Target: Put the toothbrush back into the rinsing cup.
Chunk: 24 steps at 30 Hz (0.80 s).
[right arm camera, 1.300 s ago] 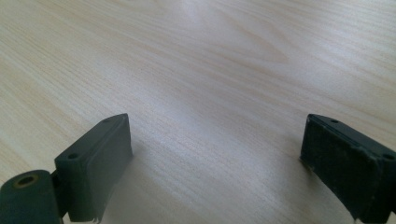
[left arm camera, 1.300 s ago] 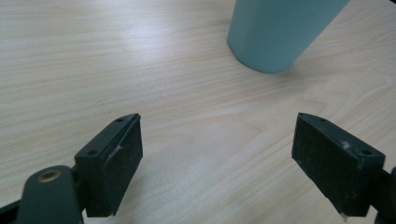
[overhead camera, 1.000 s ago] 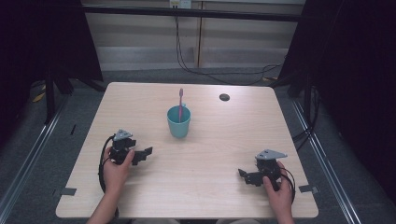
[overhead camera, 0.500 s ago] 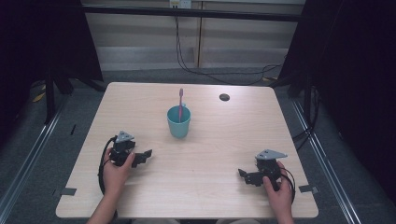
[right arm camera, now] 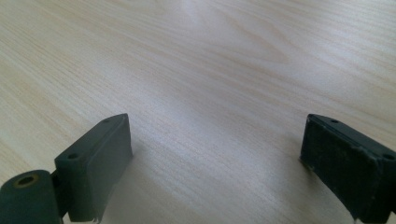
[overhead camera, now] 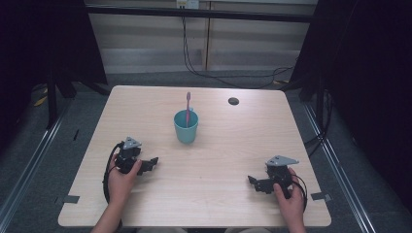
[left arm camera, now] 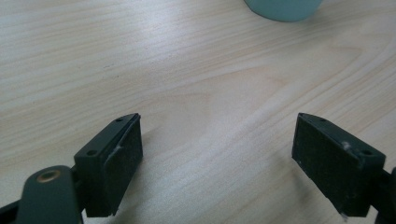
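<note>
- The left hand-held gripper (overhead camera: 145,165) rests on the counter (overhead camera: 214,204) near its left front, jaws spread apart and empty.
- The right hand-held gripper (overhead camera: 257,183) sits low at the right front, jaws also apart, gripping nothing.
- A teal cup (overhead camera: 186,126) stands mid-counter with a pink toothbrush (overhead camera: 188,108) upright inside.
- Risk, as I judge it: the cup looks light, so a sideways nudge from a jaw could tip it and spill the toothbrush.
- The left gripper view cuts the cup off at its base.
- A small dark spot (overhead camera: 233,101) near the far edge is too small to identify.

cup (left arm camera: 284,8) cropped at top, dark disc (overhead camera: 233,101) unidentifiable
</note>
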{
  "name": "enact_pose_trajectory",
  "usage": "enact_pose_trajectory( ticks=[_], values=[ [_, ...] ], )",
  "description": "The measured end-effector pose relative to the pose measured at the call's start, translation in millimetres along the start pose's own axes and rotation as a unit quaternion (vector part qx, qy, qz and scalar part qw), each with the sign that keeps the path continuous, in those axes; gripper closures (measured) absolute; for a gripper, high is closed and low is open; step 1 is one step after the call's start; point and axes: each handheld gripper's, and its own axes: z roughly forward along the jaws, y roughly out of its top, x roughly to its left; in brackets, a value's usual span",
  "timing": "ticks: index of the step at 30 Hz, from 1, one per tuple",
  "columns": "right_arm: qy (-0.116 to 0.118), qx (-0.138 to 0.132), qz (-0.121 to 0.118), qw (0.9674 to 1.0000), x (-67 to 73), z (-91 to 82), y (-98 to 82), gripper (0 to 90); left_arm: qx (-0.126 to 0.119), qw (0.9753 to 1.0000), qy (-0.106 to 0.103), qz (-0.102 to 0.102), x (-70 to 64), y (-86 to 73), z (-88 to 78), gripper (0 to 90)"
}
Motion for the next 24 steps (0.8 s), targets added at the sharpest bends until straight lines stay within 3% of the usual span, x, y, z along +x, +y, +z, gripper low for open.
enact_pose_trajectory(
  ticks=[8,12,24],
  values=[
    [0.0,0.0,-0.001,1.0,-0.1,0.0,0.0,8.1,0.003,0.9998,0.011,0.013,-2.3,0.5,1.6,15.4],
    [0.0,0.0,-0.001,1.0,-0.1,0.0,0.0,8.1,0.014,0.9992,0.017,0.033,-4.6,1.3,2.6,13.7],
    [0.0,0.0,-0.001,1.0,-0.1,0.0,0.0,8.1,0.013,0.9994,0.015,0.03,-5.4,1.2,3.5,11.8]
  ],
)
